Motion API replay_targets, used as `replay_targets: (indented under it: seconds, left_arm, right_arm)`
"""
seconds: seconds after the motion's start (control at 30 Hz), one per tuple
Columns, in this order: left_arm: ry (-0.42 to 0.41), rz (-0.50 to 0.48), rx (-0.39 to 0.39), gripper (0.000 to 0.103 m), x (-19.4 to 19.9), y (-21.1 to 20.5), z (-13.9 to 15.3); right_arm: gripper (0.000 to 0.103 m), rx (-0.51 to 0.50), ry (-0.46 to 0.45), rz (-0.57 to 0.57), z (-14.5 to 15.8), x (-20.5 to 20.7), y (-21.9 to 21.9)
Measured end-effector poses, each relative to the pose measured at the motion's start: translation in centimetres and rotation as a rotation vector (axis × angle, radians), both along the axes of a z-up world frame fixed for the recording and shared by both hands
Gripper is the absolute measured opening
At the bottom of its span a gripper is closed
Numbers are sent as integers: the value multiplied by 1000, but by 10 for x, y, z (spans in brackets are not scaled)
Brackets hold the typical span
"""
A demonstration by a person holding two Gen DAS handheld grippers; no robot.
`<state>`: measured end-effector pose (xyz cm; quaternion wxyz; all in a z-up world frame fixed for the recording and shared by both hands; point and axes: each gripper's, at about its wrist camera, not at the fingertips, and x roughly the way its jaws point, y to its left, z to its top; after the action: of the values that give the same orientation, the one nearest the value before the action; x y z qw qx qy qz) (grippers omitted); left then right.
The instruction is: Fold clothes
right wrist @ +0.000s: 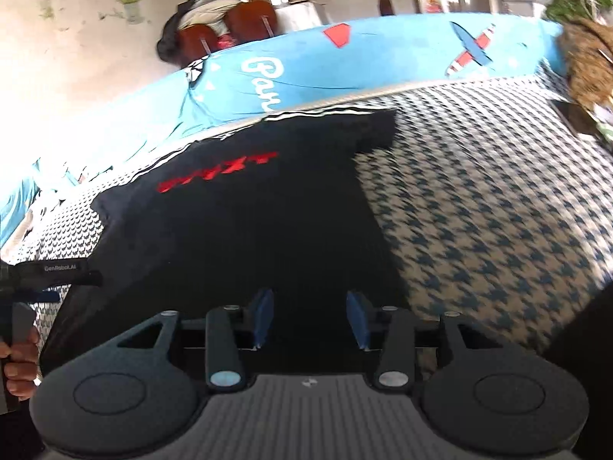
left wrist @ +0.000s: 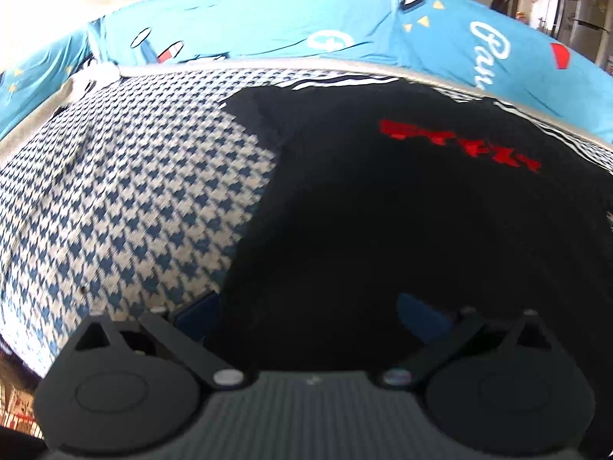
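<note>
1. The right gripper (right wrist: 310, 316) hangs over the near part of a black garment (right wrist: 245, 237), its blue pads (right wrist: 263, 316) parted with nothing visibly pinched between them. The left gripper (left wrist: 306, 316) also stands released, its pads (left wrist: 419, 316) spread wide over the same garment (left wrist: 402, 230).
2. Only the right wrist view shows a hand (right wrist: 17, 364) at the far left edge gripping the other tool's handle, a plant (right wrist: 586, 57) at far right, and brown chair backs (right wrist: 230, 28) beyond the bed.
3. Only the left wrist view shows the garment's left edge and sleeve against the houndstooth cover (left wrist: 126, 199).
4. No container appears in either view.
5. The garment, with red lettering (left wrist: 459, 145) and striped trim at its far edge, lies flat on the blue-and-white houndstooth surface; a bright blue printed sheet (left wrist: 268, 23) lies beyond, with a pale wall (right wrist: 95, 19) behind.
</note>
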<state>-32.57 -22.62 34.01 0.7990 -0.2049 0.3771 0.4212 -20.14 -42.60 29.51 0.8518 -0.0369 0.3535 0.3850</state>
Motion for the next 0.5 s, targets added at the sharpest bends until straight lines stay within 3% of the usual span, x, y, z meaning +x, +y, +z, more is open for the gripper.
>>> replay_targets:
  seconds: [0.23, 0.5]
  left_arm:
    - [14, -69, -1, 103, 17, -11, -2]
    - [66, -139, -17, 103, 30, -25, -15]
  right_arm:
    - [43, -14, 7, 81, -1, 30, 29]
    - [47, -106, 50, 100, -15, 66, 52]
